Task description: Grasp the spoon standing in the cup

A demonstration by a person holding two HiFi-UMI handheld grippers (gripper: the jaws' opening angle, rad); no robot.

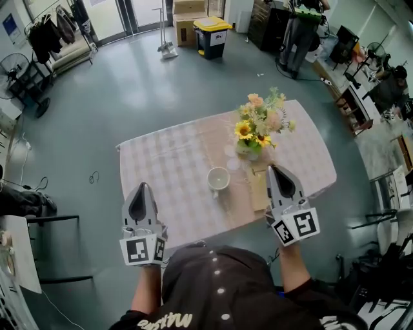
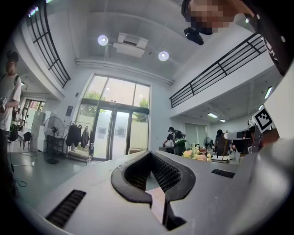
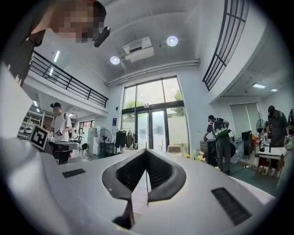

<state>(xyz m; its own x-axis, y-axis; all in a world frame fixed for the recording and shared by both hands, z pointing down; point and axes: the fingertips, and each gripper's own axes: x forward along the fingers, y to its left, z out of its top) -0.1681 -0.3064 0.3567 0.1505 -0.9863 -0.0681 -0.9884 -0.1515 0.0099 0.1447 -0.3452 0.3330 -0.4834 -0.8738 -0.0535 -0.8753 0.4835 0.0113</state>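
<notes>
A white cup (image 1: 218, 178) stands near the middle of the table (image 1: 168, 167), which has a checked cloth. No spoon shows in it from this height. My left gripper (image 1: 142, 187) hovers at the table's front left, its jaws shut on nothing. At the front right, my right gripper (image 1: 273, 169) sits right of the cup and below the flowers, also shut and empty. Both gripper views look level across the room, so the cup is hidden in them. The left gripper (image 2: 150, 154) and the right gripper (image 3: 146, 151) each show their tips meeting.
A vase of yellow and pink flowers (image 1: 260, 126) stands behind and right of the cup, with a wooden board (image 1: 259, 188) beside my right gripper. A yellow-lidded bin (image 1: 211, 35) and cardboard boxes (image 1: 187, 19) are far back. A person (image 3: 222, 140) stands in the room.
</notes>
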